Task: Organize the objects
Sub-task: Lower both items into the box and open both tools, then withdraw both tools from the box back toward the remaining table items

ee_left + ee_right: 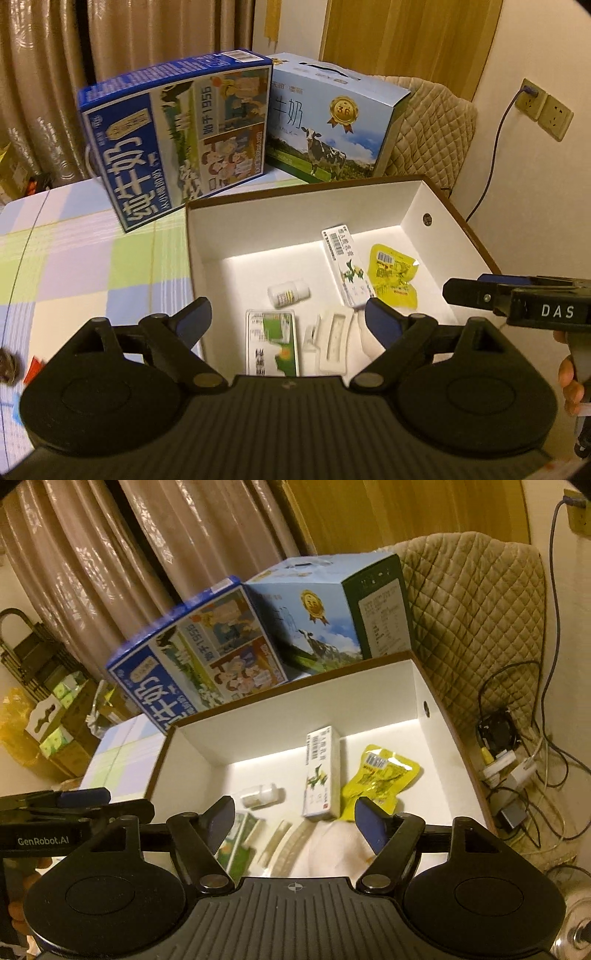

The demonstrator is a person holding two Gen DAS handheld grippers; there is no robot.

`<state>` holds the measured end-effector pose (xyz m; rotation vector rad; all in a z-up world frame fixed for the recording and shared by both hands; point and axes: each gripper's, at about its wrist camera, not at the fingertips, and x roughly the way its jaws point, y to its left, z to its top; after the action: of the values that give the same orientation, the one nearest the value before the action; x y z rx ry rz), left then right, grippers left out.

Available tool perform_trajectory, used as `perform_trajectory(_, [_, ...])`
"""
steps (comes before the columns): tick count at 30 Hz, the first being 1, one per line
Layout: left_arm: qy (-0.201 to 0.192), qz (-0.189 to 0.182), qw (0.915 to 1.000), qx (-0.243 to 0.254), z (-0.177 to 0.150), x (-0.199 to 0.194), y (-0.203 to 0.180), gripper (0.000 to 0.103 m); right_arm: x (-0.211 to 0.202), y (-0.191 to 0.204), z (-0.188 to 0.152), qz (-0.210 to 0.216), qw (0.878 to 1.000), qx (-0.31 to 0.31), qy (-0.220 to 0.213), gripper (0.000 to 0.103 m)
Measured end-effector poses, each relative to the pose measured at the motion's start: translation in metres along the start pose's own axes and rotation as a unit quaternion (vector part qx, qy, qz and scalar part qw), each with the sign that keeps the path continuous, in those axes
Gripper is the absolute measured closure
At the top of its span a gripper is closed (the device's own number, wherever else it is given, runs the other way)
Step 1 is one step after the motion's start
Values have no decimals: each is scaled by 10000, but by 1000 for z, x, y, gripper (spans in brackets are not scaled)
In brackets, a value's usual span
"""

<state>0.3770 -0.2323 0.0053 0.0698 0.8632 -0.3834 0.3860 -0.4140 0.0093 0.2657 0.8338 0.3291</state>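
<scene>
A white open box with a brown rim (pixel 410 210) (pixel 373 686) sits on the table. Inside lie a small white bottle (pixel 289 293) (pixel 260 794), a long white carton (pixel 346 267) (pixel 322 775), a yellow pouch (pixel 393 278) (pixel 376 779), a green-and-white flat pack (pixel 273 341) (pixel 236 845) and a white plastic tray (pixel 332 343). My left gripper (pixel 286 314) (pixel 129 801) hovers open over the box's near half, holding nothing. My right gripper (pixel 295 810) (pixel 465 286) is open and empty above the box's right near side.
Behind the box stand a dark blue milk case (pixel 173 140) (pixel 192 664) and a light blue one with a cow picture (pixel 332 122) (pixel 314 616). A checked tablecloth (pixel 92 266) covers the table on the left. On the right are a quilted chair cover (pixel 436 129), a wall socket (pixel 532 99) and floor cables (pixel 517 775).
</scene>
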Motion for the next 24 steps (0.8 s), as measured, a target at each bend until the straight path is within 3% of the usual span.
perform_trajectory(14, [116, 89, 9998, -151, -59, -48, 11, 14, -39, 36, -45, 51, 10000, 16, 13, 33])
perform_trajectory(24, [144, 139, 9995, -247, -91, -75, 40, 14, -53, 70, -72, -22, 10000, -72, 3, 33])
